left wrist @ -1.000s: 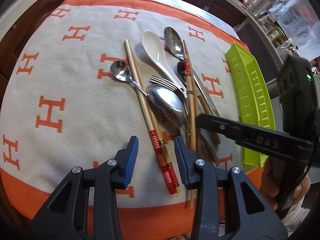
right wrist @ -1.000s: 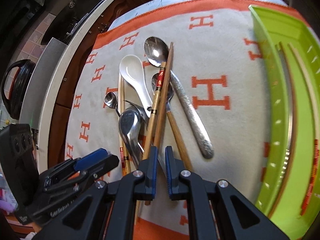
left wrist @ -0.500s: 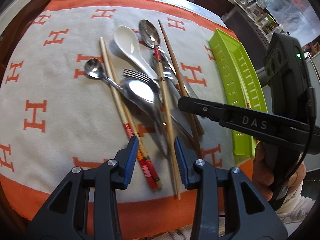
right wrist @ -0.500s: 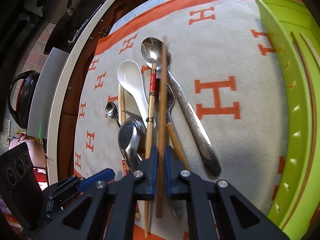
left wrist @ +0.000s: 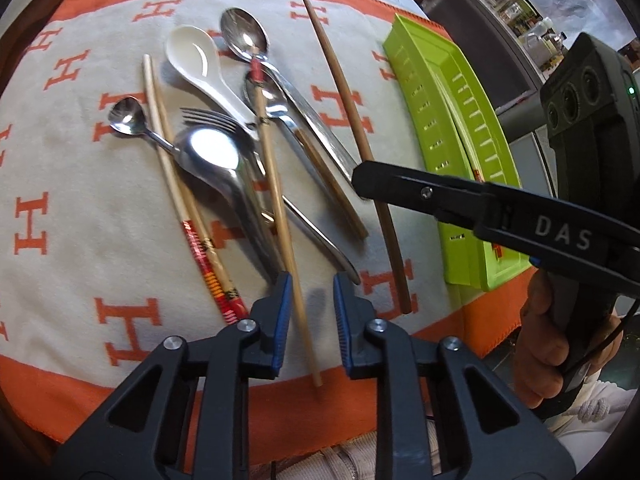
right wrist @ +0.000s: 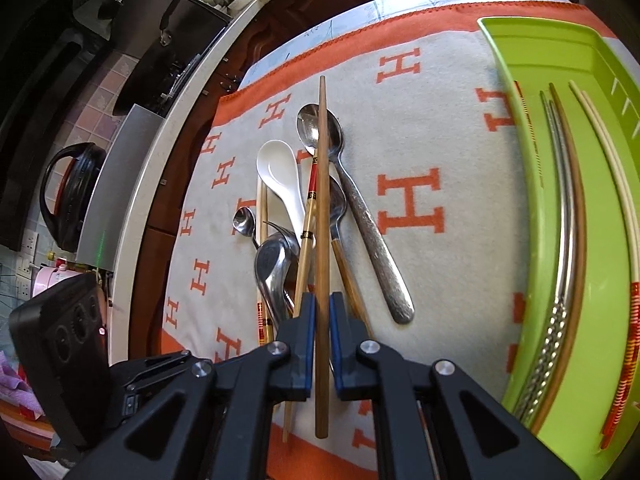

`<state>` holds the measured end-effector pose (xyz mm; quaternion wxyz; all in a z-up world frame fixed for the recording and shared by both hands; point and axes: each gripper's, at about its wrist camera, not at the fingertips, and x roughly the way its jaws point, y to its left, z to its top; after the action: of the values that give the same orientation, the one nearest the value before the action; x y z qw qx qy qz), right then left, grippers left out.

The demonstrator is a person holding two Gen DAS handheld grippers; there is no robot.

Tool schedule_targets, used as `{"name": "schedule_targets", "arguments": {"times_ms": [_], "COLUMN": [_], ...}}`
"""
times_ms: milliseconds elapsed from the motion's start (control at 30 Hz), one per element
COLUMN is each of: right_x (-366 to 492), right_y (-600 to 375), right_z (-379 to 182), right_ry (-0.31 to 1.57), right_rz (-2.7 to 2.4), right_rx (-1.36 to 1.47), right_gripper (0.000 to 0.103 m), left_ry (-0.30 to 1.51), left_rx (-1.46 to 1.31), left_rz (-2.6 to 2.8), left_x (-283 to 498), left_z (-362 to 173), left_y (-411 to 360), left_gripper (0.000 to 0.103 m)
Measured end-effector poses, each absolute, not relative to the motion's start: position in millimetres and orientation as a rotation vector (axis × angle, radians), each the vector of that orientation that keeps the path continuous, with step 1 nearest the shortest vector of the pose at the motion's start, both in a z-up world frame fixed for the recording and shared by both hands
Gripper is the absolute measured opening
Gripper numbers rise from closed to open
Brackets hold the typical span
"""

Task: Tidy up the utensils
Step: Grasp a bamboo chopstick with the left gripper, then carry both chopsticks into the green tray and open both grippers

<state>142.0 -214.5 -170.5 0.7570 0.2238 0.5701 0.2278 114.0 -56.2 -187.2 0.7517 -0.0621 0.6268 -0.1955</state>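
your right gripper (right wrist: 319,344) was clenched on a plain brown wooden chopstick (right wrist: 322,216), lifted over the utensil pile on the cream-and-orange patterned cloth (right wrist: 436,128). only its view showed the chopsticks inside the lime-green plastic tray (right wrist: 600,208). your left gripper (left wrist: 309,312) had just been narrowing its jaws, astride a pale bamboo chopstick (left wrist: 276,184) but not pressing it.
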Motion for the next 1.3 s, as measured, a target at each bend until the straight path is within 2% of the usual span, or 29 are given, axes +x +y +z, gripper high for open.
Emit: {"name": "schedule_targets", "arguments": {"times_ms": [267,600,700,767,1000,1300], "right_x": [134.9,126.8,125.0,123.9,116.3,105.1], "right_y": [-226.9,-237.9,-240.8,-242.8,-255.3,-275.5], "right_z": [-169.4,-169.7,-169.8,-170.2,-165.2,-155.0], "right_ry": [1.227,1.21,1.205,1.204,1.188,1.155], "right_rz": [0.52,0.54,0.544,0.546,0.54,0.505], "right_rx": [0.515,0.529,0.536,0.542,0.559,0.58], "right_gripper": [0.007,0.007,0.007,0.007,0.007,0.007], "left_ry": [1.413,1.372,1.356,1.355,1.282,1.212], "left_rx": [-0.126,-0.042,-0.04,-0.101,-0.179,-0.177], "left_rz": [-0.382,-0.273,-0.234,-0.24,-0.27,-0.393], "left_x": [121.6,135.4,140.7,142.5,130.4,121.1], "left_z": [-202.4,-201.9,-202.2,-202.5,-177.9,-133.1], "left_y": [-69.5,-94.7,-97.6,-93.5,-83.8,-114.0], "left_gripper": [0.016,0.016,0.005,0.003,0.003,0.003]}}
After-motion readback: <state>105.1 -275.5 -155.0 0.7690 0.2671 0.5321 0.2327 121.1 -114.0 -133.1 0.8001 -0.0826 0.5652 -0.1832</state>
